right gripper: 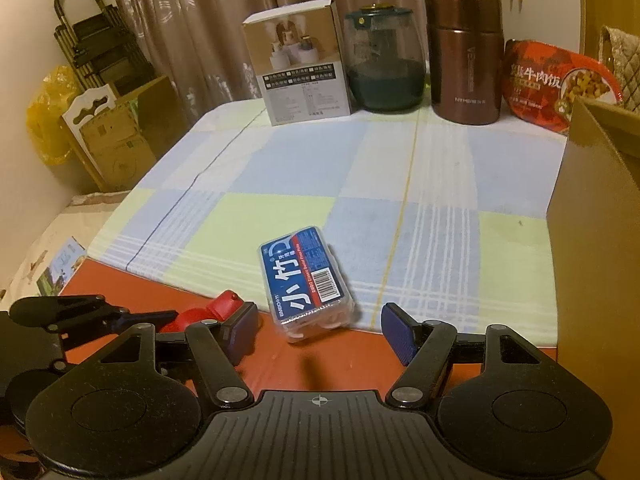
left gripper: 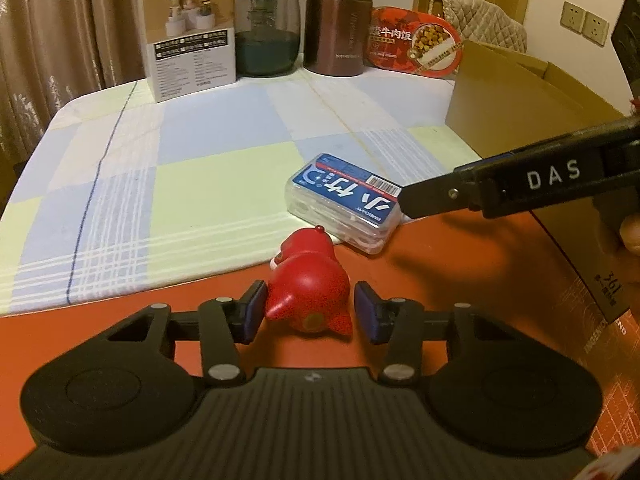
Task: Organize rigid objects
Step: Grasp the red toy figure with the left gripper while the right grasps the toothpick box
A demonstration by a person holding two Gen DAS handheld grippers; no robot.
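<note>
Left claw [left gripper: 308, 312] spread wide around red figurine [left gripper: 310, 294], pads not touching. Right claw [right gripper: 320, 330] spread wide, nothing held, near floss-pick box [right gripper: 306, 286].

Glossy red plastic figurine [left gripper: 310, 296], clear plastic case [left gripper: 344, 204], woven checked cloth [left gripper: 180, 184], matt cardboard box [left gripper: 532, 108].

We see a red figurine [left gripper: 310, 296] on an orange-red surface [left gripper: 460, 272], a checked cloth [left gripper: 208, 168] in pale blue, green and white, a clear case with a blue-and-red label [right gripper: 306, 280], a brown flask [right gripper: 466, 56] and blue gripper pads [left gripper: 366, 312].
</note>
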